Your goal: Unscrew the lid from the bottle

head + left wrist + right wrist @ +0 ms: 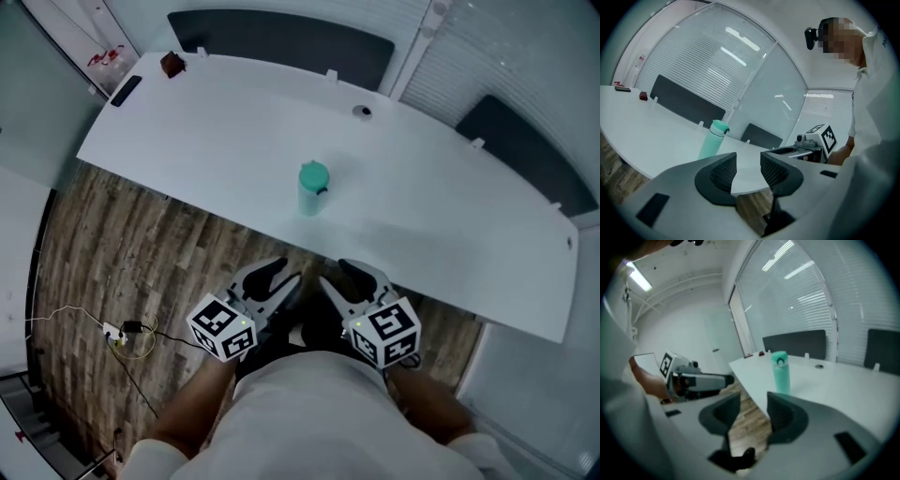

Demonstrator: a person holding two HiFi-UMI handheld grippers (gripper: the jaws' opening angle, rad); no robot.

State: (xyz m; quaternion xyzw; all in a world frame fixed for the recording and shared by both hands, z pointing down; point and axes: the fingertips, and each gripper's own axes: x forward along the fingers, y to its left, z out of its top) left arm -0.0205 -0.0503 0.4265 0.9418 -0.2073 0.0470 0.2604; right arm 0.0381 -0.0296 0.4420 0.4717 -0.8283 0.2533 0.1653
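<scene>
So basically nothing of the actual job was done at this point. The teal bottle [312,199] was standing upright on the white worktop [206,141], roughly midway along it and a bit back from the near edge. Its lid [314,174] was on, sitting square as far as I could tell, with a little dark loop at the side. Nothing was touching it. So I'd say the whole thing was left to do: get over there, steady the body with one tool, grab the lid with the other, twist it off

The left tool [278,281] and the right tool [345,279] were both tucked in close to the person's body, side by side. They were over the wooden floor [112,253], short of the worktop's near edge. Both were released, jaws standing apart with nothing between them, just floor and the worktop edge showing through the gap in each tool's own view

Bottle-wise, it was well apart from both tools, out ahead of them and pretty much centred between the two. In the left tool's view it sat up and to the left of the jaws, and in the right tool's view it was just above the right-hand jaw. Looked to me like either one had a clear run at it
</scene>
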